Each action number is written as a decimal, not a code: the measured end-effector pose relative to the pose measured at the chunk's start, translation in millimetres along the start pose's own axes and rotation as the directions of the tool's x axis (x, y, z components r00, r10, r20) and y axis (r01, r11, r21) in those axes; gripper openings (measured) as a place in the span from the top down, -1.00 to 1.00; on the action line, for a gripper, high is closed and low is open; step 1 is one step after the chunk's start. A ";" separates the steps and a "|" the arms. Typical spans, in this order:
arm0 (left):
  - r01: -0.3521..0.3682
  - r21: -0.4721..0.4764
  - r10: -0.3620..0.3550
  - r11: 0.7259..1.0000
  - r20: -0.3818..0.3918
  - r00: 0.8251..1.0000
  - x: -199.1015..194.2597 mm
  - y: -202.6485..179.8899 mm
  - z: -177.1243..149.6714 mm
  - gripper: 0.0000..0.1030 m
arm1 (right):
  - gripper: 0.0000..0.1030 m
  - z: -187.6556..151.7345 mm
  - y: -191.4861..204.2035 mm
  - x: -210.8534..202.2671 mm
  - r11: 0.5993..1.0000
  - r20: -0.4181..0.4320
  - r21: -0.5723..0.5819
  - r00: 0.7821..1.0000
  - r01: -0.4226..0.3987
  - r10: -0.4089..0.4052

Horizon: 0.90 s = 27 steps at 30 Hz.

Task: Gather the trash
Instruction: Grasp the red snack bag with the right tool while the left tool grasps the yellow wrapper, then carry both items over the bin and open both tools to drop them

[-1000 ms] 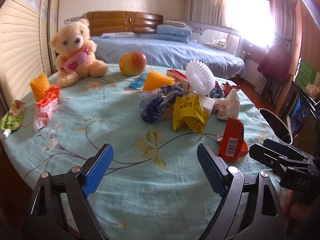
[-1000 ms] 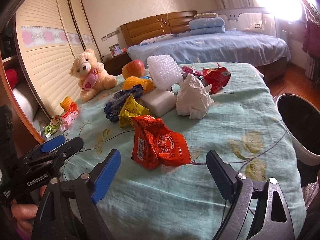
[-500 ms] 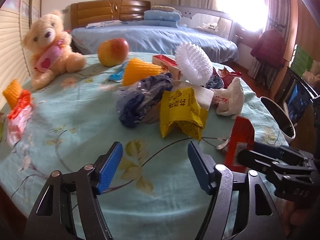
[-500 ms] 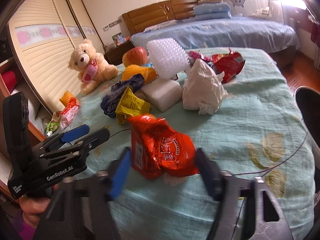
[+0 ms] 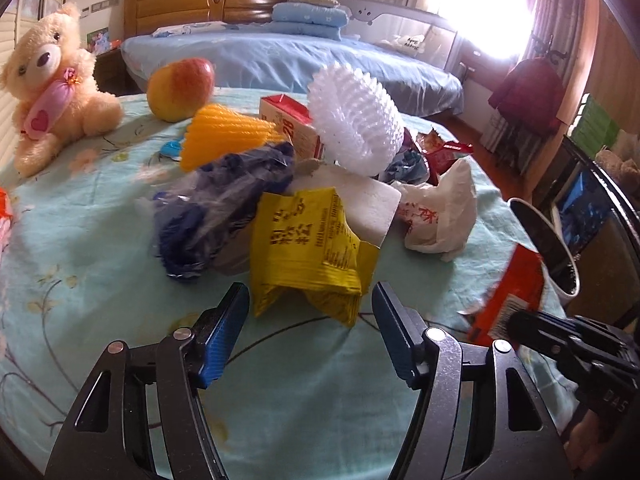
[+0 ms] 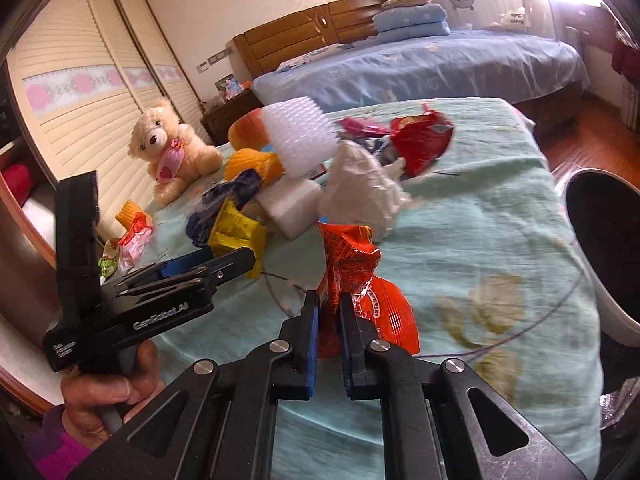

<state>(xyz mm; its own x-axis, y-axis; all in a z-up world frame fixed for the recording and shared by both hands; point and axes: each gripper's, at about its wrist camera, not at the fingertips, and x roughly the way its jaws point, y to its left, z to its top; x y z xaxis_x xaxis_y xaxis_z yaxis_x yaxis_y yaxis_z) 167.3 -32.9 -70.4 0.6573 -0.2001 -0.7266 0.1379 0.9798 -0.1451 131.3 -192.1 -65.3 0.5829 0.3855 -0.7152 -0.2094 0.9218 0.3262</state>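
**Right claw clamped the orange wrapper; left claw closing in on the yellow packet**

Biggest change: the right claw (image 6: pixel 329 312), wide apart a second earlier with the orange wrapper (image 6: pixel 352 276) lying loose on the cloth ahead of it, had closed fully. Wrapper now pinched between its blue pads, crumpled and standing up out of the grip. First piece of trash judged secured; the bin (image 6: pixel 600 248), dark-lined and white-walled, stood just off the bench edge on the right, so a short carry looked sufficient.

Second change: the left claw (image 5: pixel 310 320) had moved in toward the heap and narrowed partway, jaws since steady. Still released, nothing pressed. The yellow packet (image 5: pixel 308 248) lay just ahead of its tips, likely the next pickup.

Surface: bench (image 5: pixel 80 264) under a pale green floral cloth. Heap at centre: blue plastic bag (image 5: pixel 216 208), white foam block (image 5: pixel 360 204), white foam net (image 5: pixel 356 120), orange foam net (image 5: pixel 224 140), crumpled white bag (image 5: pixel 440 216), red packet (image 6: pixel 420 144). Non-trash beside it: apple (image 5: pixel 180 88), teddy bear (image 5: pixel 48 84).

Room: bedroom; bed (image 6: pixel 420 64) with blue cover behind the bench, slatted wardrobe doors (image 6: pixel 80 112) on one side, bright window.
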 end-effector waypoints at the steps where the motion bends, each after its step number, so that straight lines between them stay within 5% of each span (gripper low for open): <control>1: -0.008 0.001 0.008 1.000 -0.006 1.000 2.8 -1.4 0.2 -0.10 | 0.83 -0.2 -3.5 -1.6 1.000 0.001 0.007 1.000 0.005 -0.005; 8: 0.009 -0.003 -0.009 1.000 -0.019 1.000 5.8 -3.3 -1.6 0.76 | 0.83 -1.4 -19.4 -12.3 0.999 0.020 0.033 1.000 0.022 -0.022; 27: 0.182 0.139 -0.179 0.973 -0.035 0.983 -18.8 -93.7 -21.7 0.77 | 0.83 -12.5 -68.3 -54.8 0.991 0.074 0.105 0.993 0.087 -0.095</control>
<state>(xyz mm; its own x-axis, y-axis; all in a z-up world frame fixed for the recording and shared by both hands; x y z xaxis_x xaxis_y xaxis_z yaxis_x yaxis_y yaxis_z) 126.0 -120.8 -57.6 0.5958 -0.3723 -0.7117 0.3575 0.9164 -0.1801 103.8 -275.7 -56.0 0.6566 0.2920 -0.6954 -0.0741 0.9425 0.3258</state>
